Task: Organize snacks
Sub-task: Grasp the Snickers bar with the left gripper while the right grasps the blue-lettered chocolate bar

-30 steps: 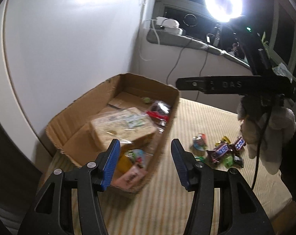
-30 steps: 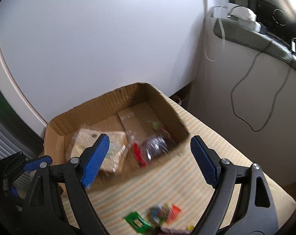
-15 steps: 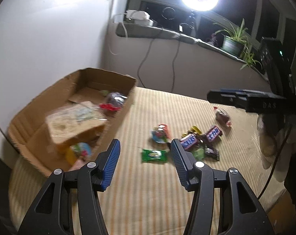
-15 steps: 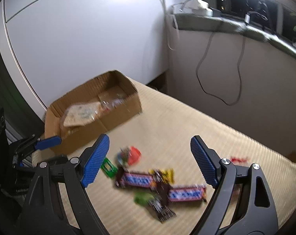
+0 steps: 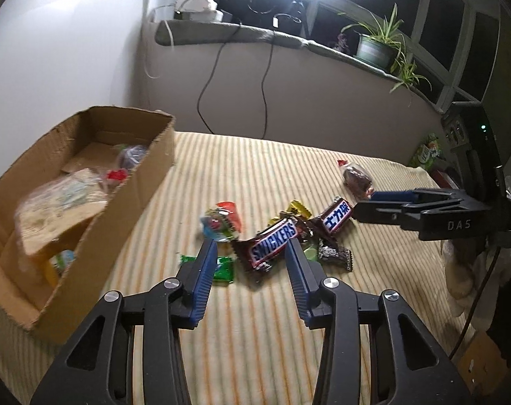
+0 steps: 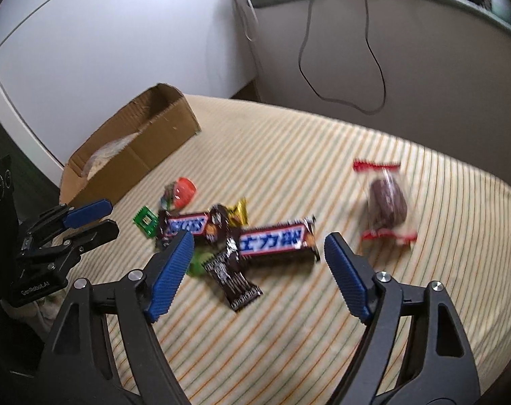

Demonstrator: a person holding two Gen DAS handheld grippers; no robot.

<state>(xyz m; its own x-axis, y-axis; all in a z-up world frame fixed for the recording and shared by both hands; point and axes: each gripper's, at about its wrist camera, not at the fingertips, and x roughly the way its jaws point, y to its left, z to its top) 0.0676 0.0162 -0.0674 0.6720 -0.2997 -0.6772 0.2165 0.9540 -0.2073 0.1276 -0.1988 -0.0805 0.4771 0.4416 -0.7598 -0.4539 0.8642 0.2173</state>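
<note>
Left gripper (image 5: 250,253): jaws apart, empty, above the Snickers bar (image 5: 272,240) in the snack pile on the striped cloth (image 5: 255,337). Right gripper (image 6: 257,253): jaws wide apart, empty, above the same pile. Box (image 5: 127,216) left of pile, some snacks inside.

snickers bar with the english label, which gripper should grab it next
Left, probably. The left gripper is open with the Snickers bar right between its fingertips. The right gripper is also open but faces the other bar.

Striped yellow cloth surface (image 5: 255,337): brown cardboard box (image 5: 127,222) at 9 o'clock, heap of wrapped snacks (image 5: 275,239) centre, clear-wrapped brown cake (image 5: 356,179) at 2 o'clock.
</note>
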